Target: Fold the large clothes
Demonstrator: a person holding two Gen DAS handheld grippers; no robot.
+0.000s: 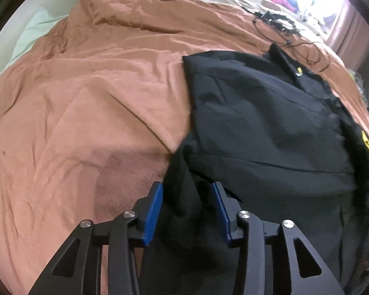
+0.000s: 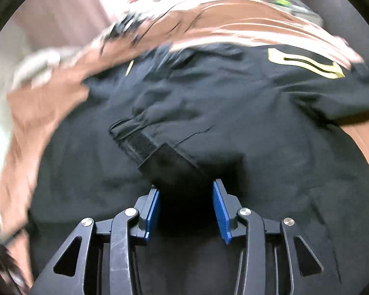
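Left wrist view showed a rust-brown blanket (image 1: 91, 103) spread over the bed across the left and centre of the frame, giving a broad, soft surface for folding. A pale pillow (image 1: 34, 32) lay at the upper left edge. To the right lay the black jacket (image 1: 265, 123), partly folded, its flat panel squared off against the blanket, probably so that the next fold would land straight. A tangle of thin black cord (image 1: 285, 32) rested on the blanket above the jacket at the upper right, apart from the fabric. At the lower centre the left gripper (image 1: 187, 209) stood narrowed, with a dark hanging fold of the jacket between its blue pads (image 1: 153, 211); whether the pads pressed on the cloth could not be told.

Right wrist view was blurred at the left and top, where the same blanket (image 2: 41, 113) streaked by. The jacket (image 2: 233, 113) filled the middle, a yellow printed mark (image 2: 305, 65) at the upper right. A sleeve cuff with a hook-and-loop strap (image 2: 145, 147) ran down into the right gripper (image 2: 186, 209), which stood similarly narrowed around it, seemingly to carry the sleeve inward; firm contact was unclear.
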